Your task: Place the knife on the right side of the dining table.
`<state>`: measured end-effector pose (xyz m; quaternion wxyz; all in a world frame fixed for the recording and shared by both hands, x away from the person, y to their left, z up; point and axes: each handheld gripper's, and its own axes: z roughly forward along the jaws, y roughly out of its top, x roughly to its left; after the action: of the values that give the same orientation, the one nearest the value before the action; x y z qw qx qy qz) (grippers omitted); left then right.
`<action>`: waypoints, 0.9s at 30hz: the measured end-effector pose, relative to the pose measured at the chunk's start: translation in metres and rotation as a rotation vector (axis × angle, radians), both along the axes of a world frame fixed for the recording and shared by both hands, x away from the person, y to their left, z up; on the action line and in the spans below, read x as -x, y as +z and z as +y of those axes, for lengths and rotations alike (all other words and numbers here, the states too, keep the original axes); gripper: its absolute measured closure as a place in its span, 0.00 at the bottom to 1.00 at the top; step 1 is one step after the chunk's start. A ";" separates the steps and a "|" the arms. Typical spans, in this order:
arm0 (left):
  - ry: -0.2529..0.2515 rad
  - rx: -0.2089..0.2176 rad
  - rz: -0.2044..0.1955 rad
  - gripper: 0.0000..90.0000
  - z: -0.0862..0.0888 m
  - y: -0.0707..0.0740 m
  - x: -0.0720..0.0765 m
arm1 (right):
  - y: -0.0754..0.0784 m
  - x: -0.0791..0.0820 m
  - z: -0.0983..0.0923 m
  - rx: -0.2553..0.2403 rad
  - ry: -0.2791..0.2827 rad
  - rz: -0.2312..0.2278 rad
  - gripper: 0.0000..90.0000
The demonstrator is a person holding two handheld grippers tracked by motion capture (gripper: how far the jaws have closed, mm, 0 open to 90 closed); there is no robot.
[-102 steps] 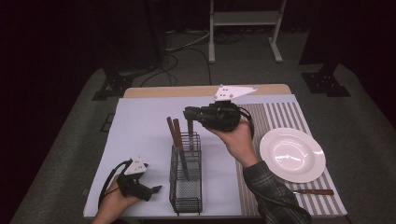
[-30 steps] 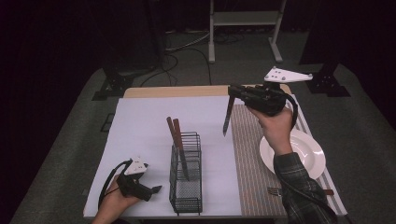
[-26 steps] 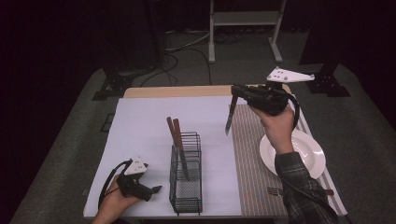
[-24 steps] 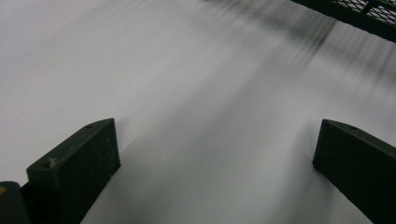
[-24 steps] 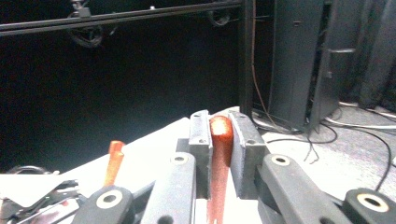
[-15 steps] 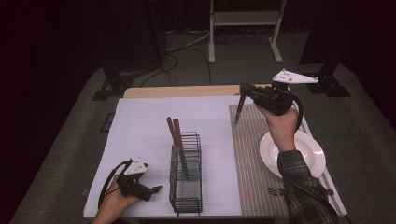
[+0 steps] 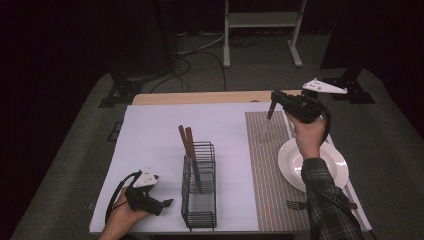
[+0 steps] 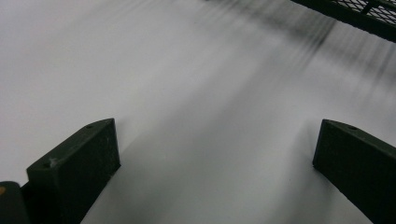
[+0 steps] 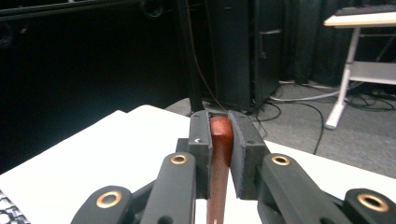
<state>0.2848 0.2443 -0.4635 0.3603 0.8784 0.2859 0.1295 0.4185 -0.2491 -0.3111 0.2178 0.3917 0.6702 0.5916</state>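
Note:
My right gripper (image 7: 274,99) is raised over the far end of the striped placemat (image 7: 268,172), shut on the brown wooden handle of a knife (image 7: 267,119) whose blade hangs down toward the mat. In the right gripper view the handle (image 9: 221,140) is pinched between both jaws of this gripper (image 9: 221,122). A black wire basket (image 7: 200,200) in the middle of the table holds two more wooden-handled utensils (image 7: 186,142). My left gripper (image 7: 166,203) rests on the white mat at the front left. Its jaws stand wide apart with nothing between them (image 8: 215,158).
A white plate (image 7: 300,167) lies on the right, just past the placemat, partly behind the person's right forearm. A fork (image 7: 295,205) lies near the front edge beside it. The basket's edge (image 8: 355,14) is close ahead of my left gripper.
The right gripper has carried the knife from above the basket rightward and farther back, over the placemat's far end. The left gripper has stayed where it was.

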 end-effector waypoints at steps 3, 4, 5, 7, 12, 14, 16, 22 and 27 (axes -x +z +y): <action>0.000 0.000 0.000 0.00 0.000 0.000 0.000 | -0.007 -0.005 -0.007 -0.011 -0.025 0.011 0.89; 0.001 0.001 0.000 0.00 0.000 0.000 0.000 | -0.011 -0.008 -0.010 -0.017 -0.036 0.016 0.89; 0.000 0.000 0.000 0.00 0.000 0.000 0.000 | -0.011 -0.008 -0.010 -0.017 -0.036 0.016 0.89; 0.000 0.000 0.000 0.00 0.000 0.000 0.000 | -0.015 -0.010 -0.013 -0.022 -0.048 0.020 0.89; 0.001 0.001 0.000 0.00 0.000 0.000 0.000 | -0.021 -0.013 -0.016 -0.027 -0.064 0.032 0.89; 0.000 0.000 0.000 0.00 0.000 0.000 0.000 | -0.022 -0.014 -0.016 -0.024 -0.068 0.036 0.89; 0.001 0.002 0.000 0.00 0.000 0.000 0.000 | -0.023 -0.014 -0.015 -0.016 -0.071 0.040 0.89; 0.000 0.000 0.000 0.00 0.000 0.000 0.000 | -0.028 -0.015 -0.017 -0.022 -0.081 0.048 0.89; 0.000 0.000 0.000 0.00 0.000 0.000 0.000 | -0.029 -0.014 -0.022 -0.029 -0.088 0.052 0.88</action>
<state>0.2849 0.2443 -0.4635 0.3605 0.8783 0.2862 0.1295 0.4328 -0.2713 -0.3397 0.2201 0.4392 0.6491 0.5809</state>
